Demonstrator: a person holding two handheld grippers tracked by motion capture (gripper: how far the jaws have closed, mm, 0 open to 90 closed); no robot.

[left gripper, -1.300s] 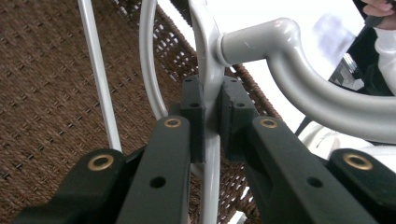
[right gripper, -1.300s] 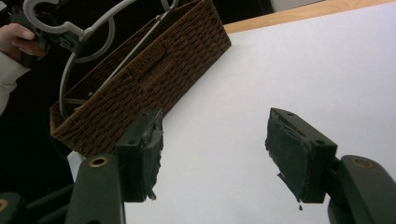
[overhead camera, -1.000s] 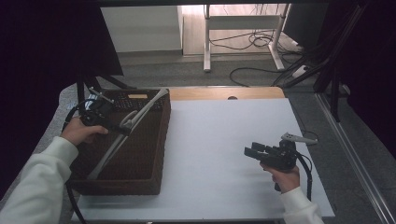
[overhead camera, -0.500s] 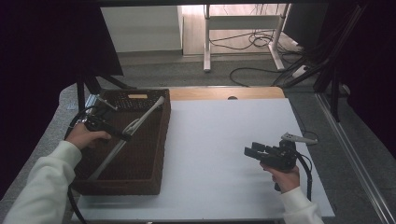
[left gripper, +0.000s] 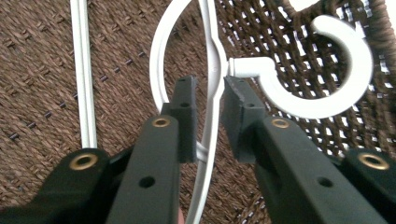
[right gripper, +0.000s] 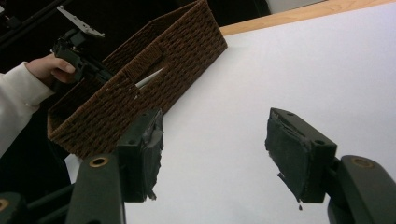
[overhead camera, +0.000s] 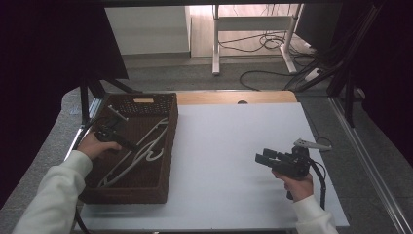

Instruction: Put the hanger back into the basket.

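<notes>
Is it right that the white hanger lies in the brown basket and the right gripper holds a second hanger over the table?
Not quite. The white hanger does lie in the basket, but the right gripper is open over the table with nothing between its jaws, as the right gripper view shows.

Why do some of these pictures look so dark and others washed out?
High view: black curtains darken the sides while the white table reflects brightly. Left gripper view: the white hanger glares against the sharp brown basket weave. Right gripper view: the near tongs look soft.
</notes>
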